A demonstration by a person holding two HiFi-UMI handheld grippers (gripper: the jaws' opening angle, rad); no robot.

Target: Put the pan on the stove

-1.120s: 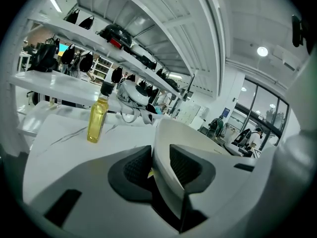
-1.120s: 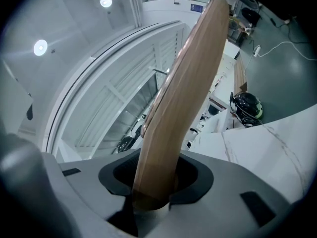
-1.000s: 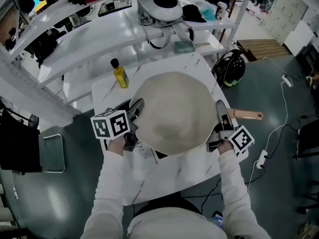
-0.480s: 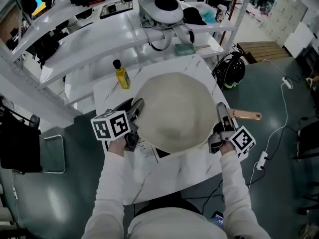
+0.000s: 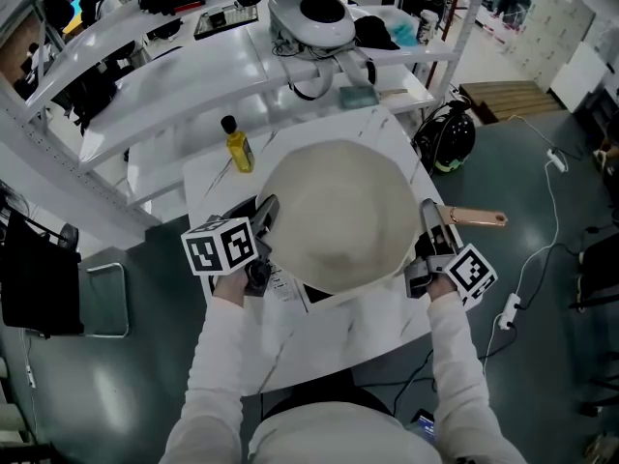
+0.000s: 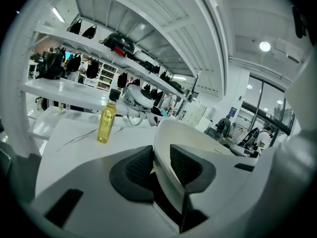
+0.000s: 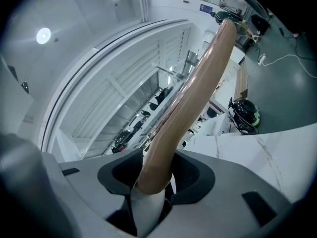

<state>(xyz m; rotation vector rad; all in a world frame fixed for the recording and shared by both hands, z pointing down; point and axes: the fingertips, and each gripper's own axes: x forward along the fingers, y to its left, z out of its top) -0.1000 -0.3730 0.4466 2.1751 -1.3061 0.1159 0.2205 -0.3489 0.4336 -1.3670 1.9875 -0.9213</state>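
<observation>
The big cream pan hangs over the middle of the white table between my two grippers. My left gripper has the pan's left rim between its pads, and the jaws are closing on it. My right gripper is shut on the base of the tan wooden handle, which sticks out to the right. In the right gripper view the handle runs up from between the pads. Only a dark edge of the stove shows under the pan's near side.
A yellow oil bottle stands at the table's far left corner. A white shelf rack with a round white device stands behind the table. A black helmet and cables lie on the floor to the right.
The pan and both grippers have barely moved. My left gripper has shifted slightly right and toward me.
</observation>
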